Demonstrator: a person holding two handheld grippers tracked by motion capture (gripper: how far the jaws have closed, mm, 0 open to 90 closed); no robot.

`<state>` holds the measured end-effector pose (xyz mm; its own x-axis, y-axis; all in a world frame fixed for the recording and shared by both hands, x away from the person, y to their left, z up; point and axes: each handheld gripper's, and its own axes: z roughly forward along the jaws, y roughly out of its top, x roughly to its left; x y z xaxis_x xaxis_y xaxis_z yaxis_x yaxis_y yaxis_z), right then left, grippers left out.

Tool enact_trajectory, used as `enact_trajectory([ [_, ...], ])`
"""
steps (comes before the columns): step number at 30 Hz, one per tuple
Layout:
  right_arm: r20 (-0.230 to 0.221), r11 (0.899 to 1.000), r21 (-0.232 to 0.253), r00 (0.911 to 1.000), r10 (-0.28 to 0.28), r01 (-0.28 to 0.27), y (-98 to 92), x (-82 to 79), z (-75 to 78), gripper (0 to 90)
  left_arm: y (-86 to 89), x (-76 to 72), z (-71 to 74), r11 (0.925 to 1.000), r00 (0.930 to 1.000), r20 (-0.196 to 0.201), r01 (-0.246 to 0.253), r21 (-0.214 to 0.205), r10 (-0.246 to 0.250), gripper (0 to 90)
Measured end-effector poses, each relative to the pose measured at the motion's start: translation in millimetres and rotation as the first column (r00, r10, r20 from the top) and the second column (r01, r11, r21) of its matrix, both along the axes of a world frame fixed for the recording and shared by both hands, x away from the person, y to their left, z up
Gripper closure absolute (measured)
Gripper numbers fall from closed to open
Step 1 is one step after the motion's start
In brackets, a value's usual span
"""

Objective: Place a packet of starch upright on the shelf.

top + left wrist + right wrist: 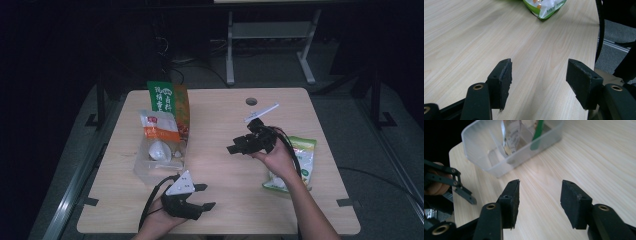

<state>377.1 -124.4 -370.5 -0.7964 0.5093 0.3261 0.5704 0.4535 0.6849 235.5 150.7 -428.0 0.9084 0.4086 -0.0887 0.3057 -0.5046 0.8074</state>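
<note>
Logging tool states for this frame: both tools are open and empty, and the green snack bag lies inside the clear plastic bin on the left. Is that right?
Not quite. The green snack bag lies flat on the table by the right tool, outside the clear plastic bin, as the high view shows. The rest holds: the left tool and the right tool are open and empty.

Bare table (220, 165) lies open between clear bin (157, 160) and green packet (300, 160).

The right tool (539, 202) gapes above the table (599, 157), facing a clear bin (499, 162) holding what may be packets.
</note>
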Motion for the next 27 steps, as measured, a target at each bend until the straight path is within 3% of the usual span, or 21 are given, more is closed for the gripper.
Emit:
enact_trajectory([
  [17,-0.007,0.993,-0.013,0.9934,-0.114,0.114,-68.0,-20.5,-1.9,45.6,-6.5,-0.8,-2.2,1.0000,1.0000,-0.003,0.001,0.000,-0.001,37.1],
  [23,-0.021,0.987,-0.031,0.9874,-0.157,0.156,-94.0,-29.0,-7.9,44.7,-9.9,-1.8,-1.0,0.9999,1.0000,0.003,-0.005,-0.009,0.005,37.1],
  [27,-0.025,0.981,-0.022,0.9806,-0.195,0.194,-114.3,-34.8,-11.3,44.2,-15.0,-0.1,-0.5,1.0000,0.9999,0.008,0.006,0.006,-0.006,37.1],
])
